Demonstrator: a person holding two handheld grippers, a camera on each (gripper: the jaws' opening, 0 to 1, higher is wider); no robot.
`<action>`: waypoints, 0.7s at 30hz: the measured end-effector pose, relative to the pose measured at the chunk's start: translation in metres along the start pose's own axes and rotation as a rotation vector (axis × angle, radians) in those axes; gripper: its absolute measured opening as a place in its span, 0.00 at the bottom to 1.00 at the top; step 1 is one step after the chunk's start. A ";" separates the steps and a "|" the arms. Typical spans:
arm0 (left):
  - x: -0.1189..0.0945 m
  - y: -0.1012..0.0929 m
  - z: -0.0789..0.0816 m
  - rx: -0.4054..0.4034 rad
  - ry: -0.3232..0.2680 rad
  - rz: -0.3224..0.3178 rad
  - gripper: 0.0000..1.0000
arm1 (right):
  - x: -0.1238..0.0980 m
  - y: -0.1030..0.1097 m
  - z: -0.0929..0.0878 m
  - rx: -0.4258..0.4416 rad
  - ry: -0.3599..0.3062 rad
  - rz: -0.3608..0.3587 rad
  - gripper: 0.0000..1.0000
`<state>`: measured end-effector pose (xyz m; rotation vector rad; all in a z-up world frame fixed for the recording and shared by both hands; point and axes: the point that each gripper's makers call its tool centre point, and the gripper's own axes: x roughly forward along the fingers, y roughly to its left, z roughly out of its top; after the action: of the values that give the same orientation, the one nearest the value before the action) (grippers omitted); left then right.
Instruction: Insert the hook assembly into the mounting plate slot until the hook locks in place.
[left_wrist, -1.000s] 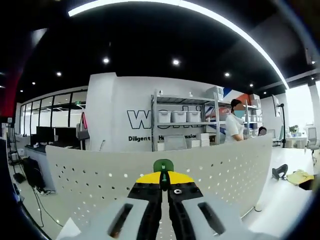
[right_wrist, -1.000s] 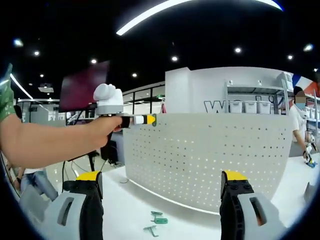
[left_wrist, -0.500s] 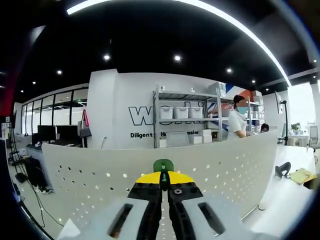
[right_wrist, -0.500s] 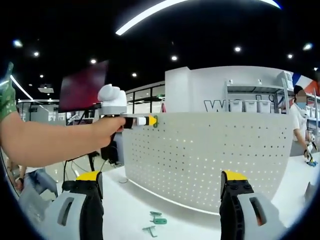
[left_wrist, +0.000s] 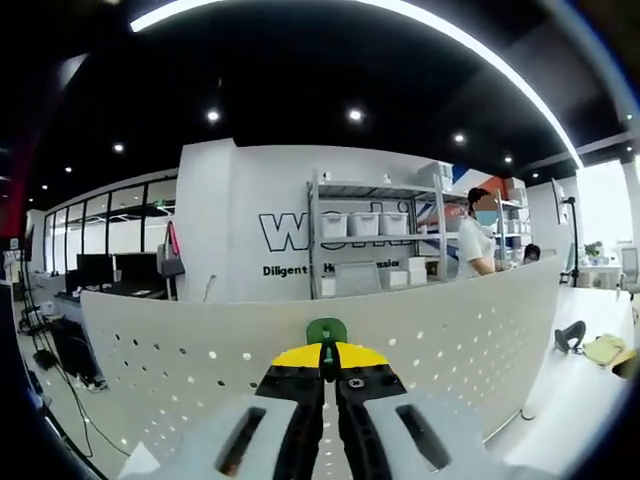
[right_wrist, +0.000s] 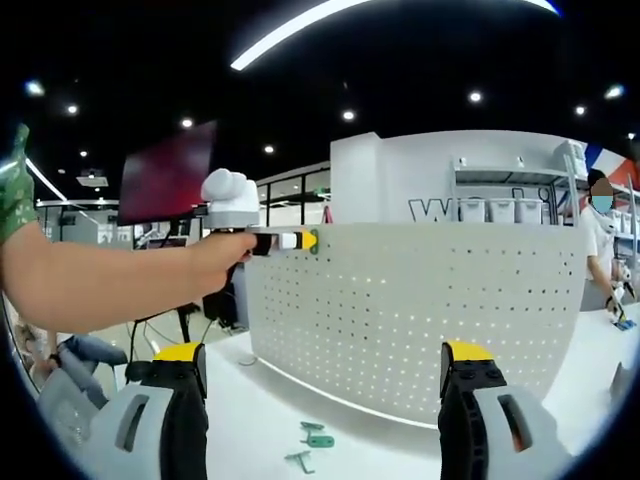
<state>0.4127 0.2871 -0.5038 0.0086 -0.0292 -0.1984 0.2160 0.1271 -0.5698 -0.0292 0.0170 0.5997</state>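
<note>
Up high, the left gripper (left_wrist: 322, 358) is clenching a green hook (left_wrist: 326, 331) between its yellow-tipped fingers (left_wrist: 300, 357), holding it at the top edge of the white perforated mounting plate (left_wrist: 450, 330). Meanwhile the right gripper (right_wrist: 325, 375) is spreading its fingers (right_wrist: 178, 352) wide, grasping nothing; green hooks (right_wrist: 312, 441) are lying on the table (right_wrist: 360, 440) between them.

The left gripper (right_wrist: 300, 240), clamped on the green hook (left_wrist: 326, 331), has edged slightly closer to the pegboard's (right_wrist: 420, 320) top edge, apparently touching.
</note>
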 end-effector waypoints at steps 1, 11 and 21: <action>0.000 0.000 0.000 -0.001 -0.001 0.001 0.02 | 0.000 0.000 0.000 0.000 0.000 0.000 0.99; 0.004 0.001 -0.003 -0.002 0.008 0.002 0.02 | 0.000 -0.002 0.000 0.004 -0.001 -0.002 0.98; 0.005 0.002 -0.004 0.008 0.010 0.005 0.02 | -0.001 -0.003 0.001 0.007 -0.004 -0.005 0.98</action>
<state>0.4183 0.2876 -0.5077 0.0174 -0.0198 -0.1937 0.2170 0.1242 -0.5691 -0.0209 0.0153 0.5944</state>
